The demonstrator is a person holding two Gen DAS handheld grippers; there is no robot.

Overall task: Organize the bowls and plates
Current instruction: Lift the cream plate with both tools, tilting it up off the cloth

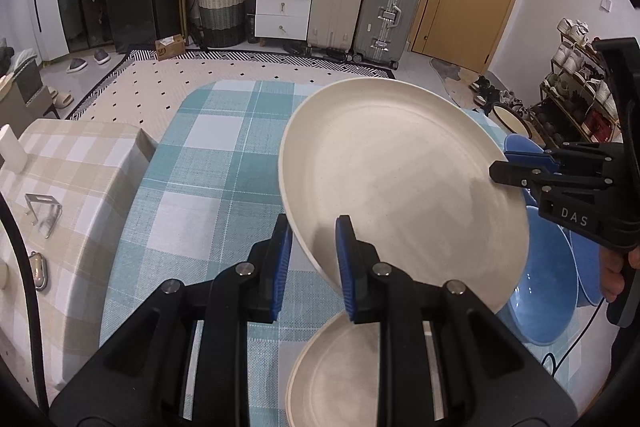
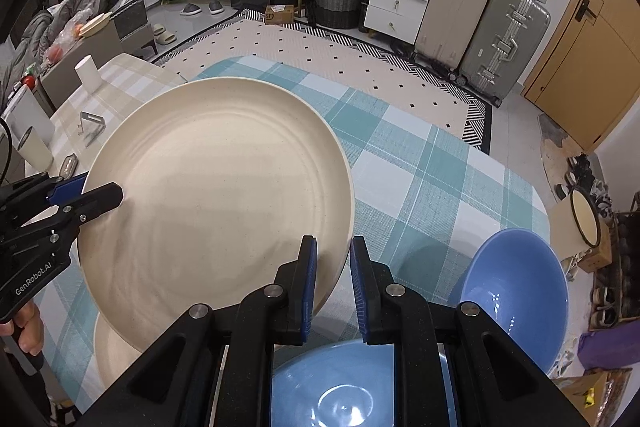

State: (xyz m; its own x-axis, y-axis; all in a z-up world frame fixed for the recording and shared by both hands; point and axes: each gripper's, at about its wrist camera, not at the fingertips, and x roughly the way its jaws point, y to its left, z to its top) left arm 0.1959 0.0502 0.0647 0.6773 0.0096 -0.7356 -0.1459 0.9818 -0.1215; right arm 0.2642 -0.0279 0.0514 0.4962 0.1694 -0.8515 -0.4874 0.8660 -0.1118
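Held aloft over the teal-and-white checked tablecloth [image 1: 208,163]: a large round cream plate [image 1: 404,183], tilted, pinched at opposite rims. Left gripper [image 1: 313,251] astride the near-left rim, jaws apparently nipping it; right gripper [image 2: 333,279] likewise astride the near-right rim, a sliver of gap maybe showing. Directly below, a second cream plate [image 1: 336,367] lying flat near the left, likely the stacking target. Risky from here: thin edge grips on a slanted plate, so uneven release or a twist could mean a slip and a clatter. Crowding the near right, two glossy blue bowls [image 2: 516,291], one right under the right gripper, plenty to bump on lowering.
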